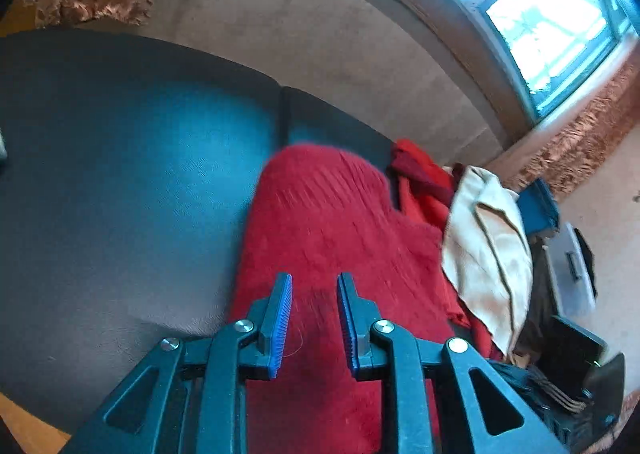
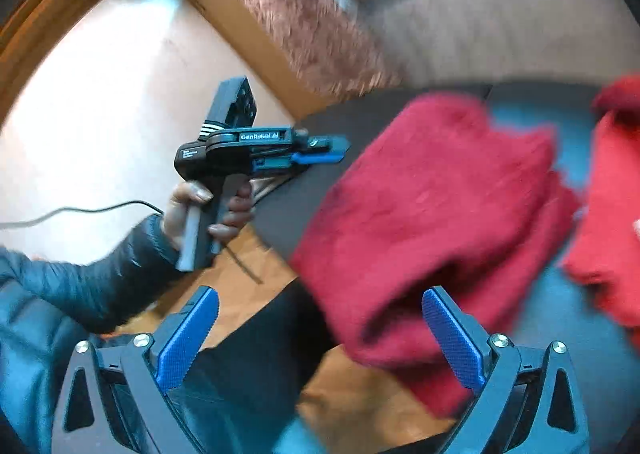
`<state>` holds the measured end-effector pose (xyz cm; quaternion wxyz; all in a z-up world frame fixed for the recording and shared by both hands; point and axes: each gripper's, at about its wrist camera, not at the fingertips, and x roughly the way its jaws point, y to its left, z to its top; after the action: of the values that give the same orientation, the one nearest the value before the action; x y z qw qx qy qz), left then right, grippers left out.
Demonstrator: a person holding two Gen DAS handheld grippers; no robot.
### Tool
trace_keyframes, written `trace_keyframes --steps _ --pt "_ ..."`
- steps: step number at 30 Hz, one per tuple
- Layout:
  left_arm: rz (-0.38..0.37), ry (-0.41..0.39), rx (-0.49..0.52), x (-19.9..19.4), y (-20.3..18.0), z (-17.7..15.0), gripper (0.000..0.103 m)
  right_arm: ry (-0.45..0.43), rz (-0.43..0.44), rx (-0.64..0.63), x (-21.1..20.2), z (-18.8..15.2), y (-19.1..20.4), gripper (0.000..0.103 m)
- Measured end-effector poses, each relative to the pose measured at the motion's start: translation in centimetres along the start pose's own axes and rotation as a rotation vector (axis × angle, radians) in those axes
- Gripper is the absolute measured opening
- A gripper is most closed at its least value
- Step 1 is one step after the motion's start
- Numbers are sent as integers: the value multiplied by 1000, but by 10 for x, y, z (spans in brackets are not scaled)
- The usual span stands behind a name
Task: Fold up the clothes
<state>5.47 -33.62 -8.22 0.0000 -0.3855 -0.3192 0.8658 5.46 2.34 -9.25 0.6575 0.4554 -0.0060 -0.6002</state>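
A red knitted garment [image 1: 320,222] lies folded on the dark table top [image 1: 120,174]. In the left wrist view my left gripper [image 1: 314,294] hovers over the garment's near end, its blue pads [image 1: 280,318] a narrow gap apart with nothing between them. The right wrist view shows the left gripper [image 2: 340,150] from the side, carried by a hand [image 2: 192,210] beyond the table's left edge and empty. My right gripper [image 2: 320,294] stands wide open at the near edge of the red garment [image 2: 432,194]. The cloth's fold lies in front of the right pad [image 2: 452,342], and neither pad presses on it.
A second red cloth [image 2: 612,194] lies right of the garment. A heap with a beige garment [image 1: 488,246], a blue cloth [image 1: 538,206] and a grey box [image 1: 568,266] sits at the right. A sofa back [image 1: 320,34] and a window [image 1: 540,14] stand behind. A cable [image 2: 80,212] trails left.
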Motion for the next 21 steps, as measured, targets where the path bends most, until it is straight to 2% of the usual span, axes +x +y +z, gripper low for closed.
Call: trace_keyframes --steps 2,3,5,7,8,9,10,13,15,17,21 --pt "-31 -2 32 2 1 -12 21 62 8 63 26 -1 -7 102" --pt "-47 -3 48 3 1 -18 21 76 20 104 33 -4 -10 98" --pt "-4 10 126 18 -11 -27 21 82 47 156 38 -18 -14 88" --pt "5 39 152 34 -12 -35 22 115 -85 170 39 -38 -24 78" --pt "2 37 154 37 -15 -35 22 101 -94 217 34 -45 -30 51" --pt "-6 33 151 37 -14 -35 23 86 -103 263 29 -52 -37 40" --pt "-14 29 147 36 -14 -35 23 65 -109 299 22 -57 -41 40" --pt "-38 15 136 34 -12 -34 23 -60 -108 315 -10 -52 -30 50" --pt "-56 5 117 32 -8 -34 23 -134 -132 296 -16 -35 -27 69" --pt "-74 -6 96 28 -4 -35 23 -205 -169 273 -18 -14 -27 78" --pt "-86 -26 86 25 -5 -38 23 -257 -213 342 7 13 -56 79"
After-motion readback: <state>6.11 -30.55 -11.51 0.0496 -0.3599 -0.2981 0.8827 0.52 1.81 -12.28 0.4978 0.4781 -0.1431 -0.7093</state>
